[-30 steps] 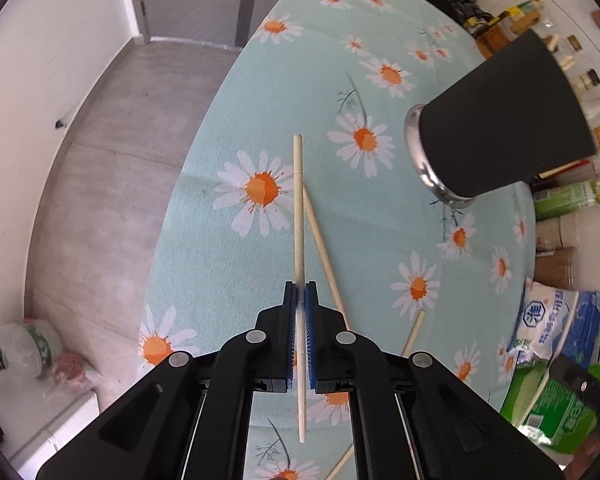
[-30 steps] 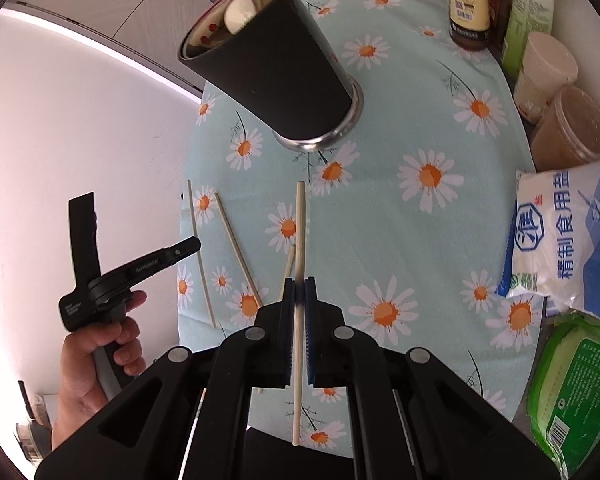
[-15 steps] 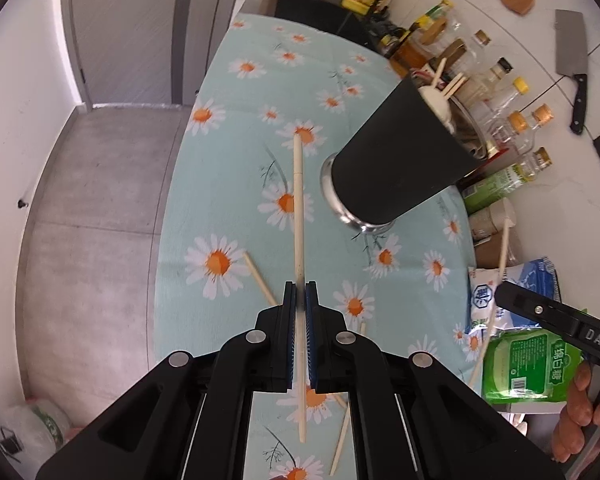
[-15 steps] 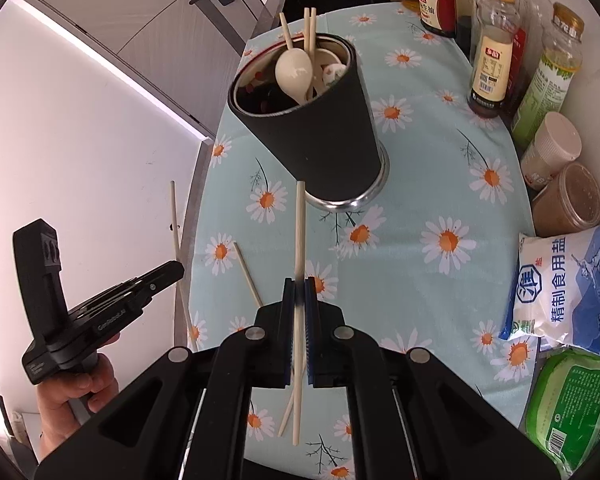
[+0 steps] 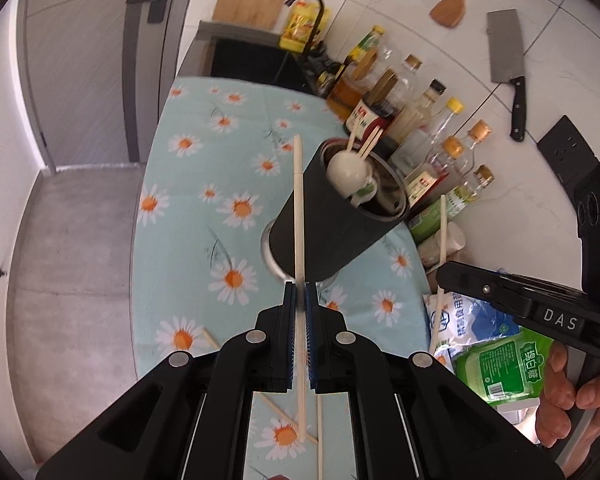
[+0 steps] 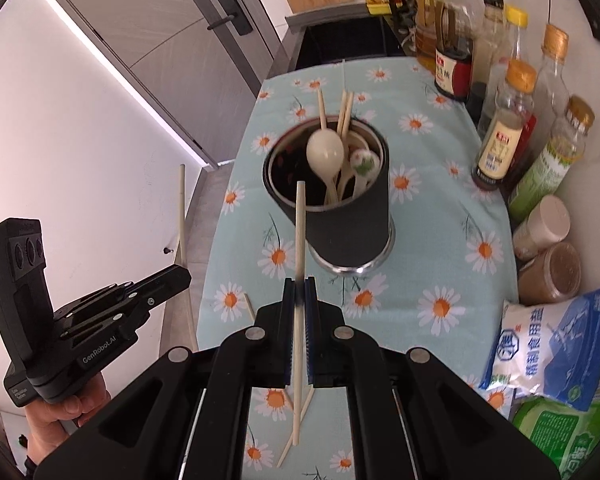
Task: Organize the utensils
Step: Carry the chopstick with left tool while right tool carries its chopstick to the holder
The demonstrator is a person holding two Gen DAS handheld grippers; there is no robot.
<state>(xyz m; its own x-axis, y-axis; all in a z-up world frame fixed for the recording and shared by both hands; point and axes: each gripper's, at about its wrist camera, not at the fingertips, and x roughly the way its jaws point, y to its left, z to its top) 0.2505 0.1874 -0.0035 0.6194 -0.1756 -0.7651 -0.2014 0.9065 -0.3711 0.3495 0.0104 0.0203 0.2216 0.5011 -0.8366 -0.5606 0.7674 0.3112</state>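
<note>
Left gripper (image 5: 299,296): black two-finger tool with blue pads, jaws closed tight on one pale wooden chopstick (image 5: 298,208); stick runs forward from the pads, its far tip seen left of the holder's rim in the left wrist view. Also seen from the right wrist view at lower left (image 6: 179,278), gripped in a person's hand (image 6: 66,404), with its chopstick (image 6: 182,208) rising off the table edge.

Right gripper (image 6: 299,292): same make, jaws clamped on a second pale wooden chopstick (image 6: 300,236); far tip seen against the holder's open mouth. Visible at right in the left wrist view (image 5: 444,276), held by fingers (image 5: 560,384), with its chopstick (image 5: 442,228) standing up from the jaw tips.

Tall black cylindrical utensil holder (image 6: 348,224) with a metal base: upright on the table, holding white ceramic spoons (image 6: 326,152) and several wooden chopsticks (image 6: 346,110).

Table with pale green daisy-print cloth (image 6: 432,208): loose wooden chopsticks (image 6: 296,434) lying on the near part, below the grippers.

Along the wall: row of glass condiment bottles (image 6: 504,128), white-and-blue salt bag (image 6: 556,346), green packet (image 6: 560,436).
</note>
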